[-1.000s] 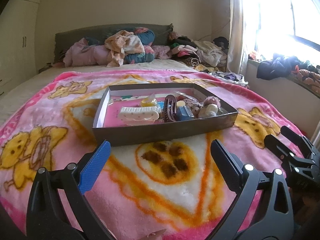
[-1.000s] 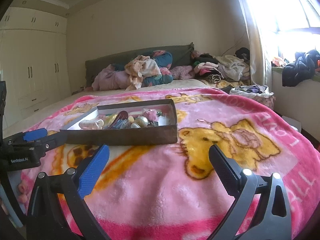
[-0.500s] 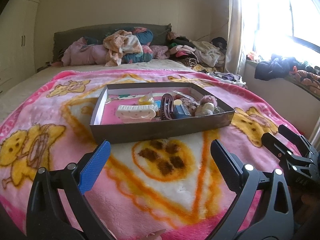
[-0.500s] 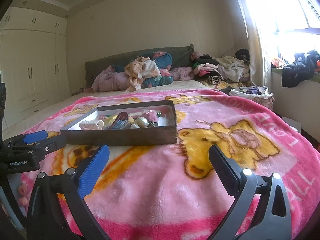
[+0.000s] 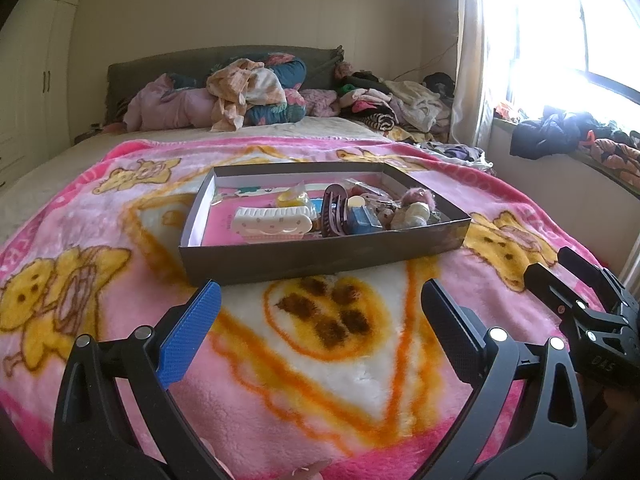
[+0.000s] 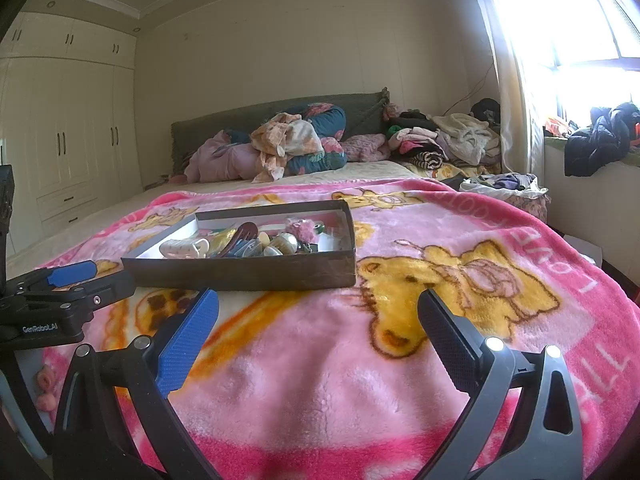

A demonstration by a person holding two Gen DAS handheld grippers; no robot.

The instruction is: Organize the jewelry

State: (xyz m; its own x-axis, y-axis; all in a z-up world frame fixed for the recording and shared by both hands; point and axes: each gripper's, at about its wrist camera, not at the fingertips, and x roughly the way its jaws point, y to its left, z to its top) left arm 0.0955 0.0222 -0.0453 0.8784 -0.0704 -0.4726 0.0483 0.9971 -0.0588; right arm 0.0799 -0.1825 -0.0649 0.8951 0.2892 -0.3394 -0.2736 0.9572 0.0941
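Note:
A shallow dark box [image 5: 320, 258] sits on a pink cartoon blanket on the bed; it also shows in the right wrist view [image 6: 248, 272]. In it lie a white claw clip [image 5: 274, 220], a brown claw clip [image 5: 334, 214], a blue item [image 5: 362, 220], a pink fuzzy piece [image 5: 418, 198] and other small accessories. My left gripper [image 5: 320, 304] is open and empty, hovering just short of the box's near wall. My right gripper [image 6: 318, 312] is open and empty, to the right of the box and a little before it.
The pink blanket [image 5: 340, 360] covers the near bed. Piled clothes [image 5: 248, 92] lie against the headboard. More clothes sit on the window ledge [image 5: 560, 140] at the right. White wardrobes [image 6: 68, 140] stand at the left.
The left gripper has tilted and shifted slightly, so the box sits a bit lower and closer in its view. The right gripper has barely moved. Both stay open.

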